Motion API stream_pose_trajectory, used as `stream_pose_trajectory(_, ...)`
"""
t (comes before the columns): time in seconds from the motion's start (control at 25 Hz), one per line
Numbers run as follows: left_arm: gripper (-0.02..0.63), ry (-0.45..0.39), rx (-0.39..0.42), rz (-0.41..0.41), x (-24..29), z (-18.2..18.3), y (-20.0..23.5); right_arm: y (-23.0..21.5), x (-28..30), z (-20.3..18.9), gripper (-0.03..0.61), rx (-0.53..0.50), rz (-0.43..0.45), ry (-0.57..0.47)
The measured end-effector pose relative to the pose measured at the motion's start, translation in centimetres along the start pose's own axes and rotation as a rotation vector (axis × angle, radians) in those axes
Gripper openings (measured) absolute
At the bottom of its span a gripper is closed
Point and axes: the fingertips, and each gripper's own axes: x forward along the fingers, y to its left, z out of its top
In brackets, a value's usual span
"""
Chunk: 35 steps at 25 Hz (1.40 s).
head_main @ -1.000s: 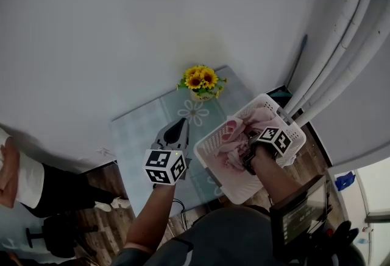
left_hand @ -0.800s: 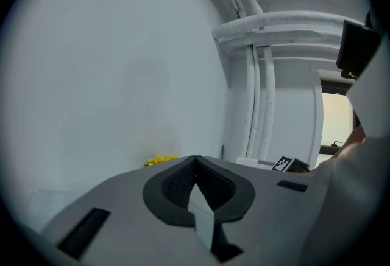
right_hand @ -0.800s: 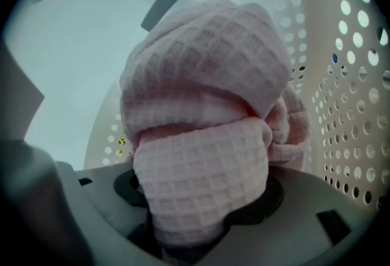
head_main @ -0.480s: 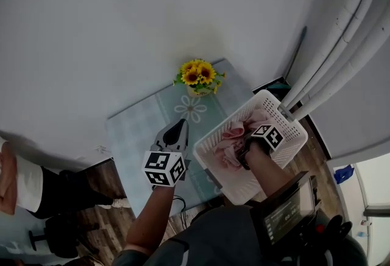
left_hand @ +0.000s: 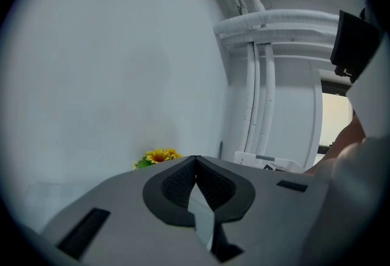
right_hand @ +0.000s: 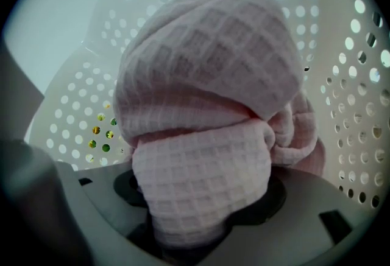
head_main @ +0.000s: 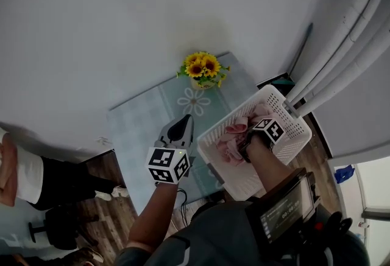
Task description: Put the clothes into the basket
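Observation:
A white perforated basket stands on the table's right end, with pink waffle-weave clothes piled inside. My right gripper reaches down into it. In the right gripper view a thick fold of the pink clothes lies between the wide-standing jaws of my right gripper, with dark gaps showing at both pads, and the basket wall is close behind. My left gripper hovers over the table left of the basket, shut and empty, and in its own view the left gripper has its tips meeting.
A pot of sunflowers stands at the far edge of the glass-topped table. White pipes run up the wall on the right. A person sits at the left. The wall is close behind the table.
Only the head view has shifted slightly. My right gripper stays down in the basket with the pink clothes, and my left gripper holds its place over the table.

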Motion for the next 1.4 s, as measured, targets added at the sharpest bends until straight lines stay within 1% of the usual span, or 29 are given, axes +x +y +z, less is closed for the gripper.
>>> stream_pose_trajectory(0.12,0.008,0.001,-0.011,0.02,-0.6,-0.3,0.0,0.0,0.0,0.0,0.328,-0.013,0.002,-0.004)
stream_pose_trajectory(0.24,0.008,-0.005,-0.013,0.037,-1.2,-0.2,0.1,0.2,0.0,0.0,0.332,-0.006,0.029,0.007)
stream_pose_trajectory(0.32,0.008,-0.015,-0.014,0.042,-1.6,-0.1,0.1,0.5,-0.1,-0.2,0.35,-0.01,0.05,0.012)
stream_pose_trajectory(0.48,0.008,-0.037,-0.015,0.055,-2.1,0.3,-0.3,0.6,-0.5,-0.2,0.39,-0.027,0.037,0.04)
stream_pose_trajectory(0.6,0.008,-0.047,-0.009,0.067,-2.6,0.7,-1.2,0.8,-1.3,0.2,0.411,0.01,0.056,0.06)
stream_pose_trajectory(0.72,0.008,-0.059,-0.005,0.077,-2.9,0.5,-1.6,1.1,-1.8,0.4,0.417,0.047,0.076,0.072)
stream_pose_trajectory(0.92,0.008,-0.071,-0.005,0.115,-4.6,1.2,-3.2,1.7,-5.0,0.2,0.419,0.053,0.09,0.134)
stream_pose_trajectory(1.08,0.008,-0.089,-0.001,0.14,-5.5,1.7,-4.6,2.7,-7.4,0.9,0.419,0.037,0.151,0.143)
stream_pose_trajectory(1.2,0.008,-0.103,0.007,0.156,-6.4,2.0,-5.9,3.9,-9.4,1.4,0.419,-0.003,0.218,0.144)
stream_pose_trajectory(1.28,0.008,-0.111,0.013,0.166,-7.0,2.2,-6.8,5.0,-11.2,2.1,0.419,-0.053,0.275,0.116)
stream_pose_trajectory(1.4,0.008,-0.124,0.016,0.183,-8.1,2.4,-8.3,6.9,-14.4,3.3,0.419,-0.164,0.377,0.059)
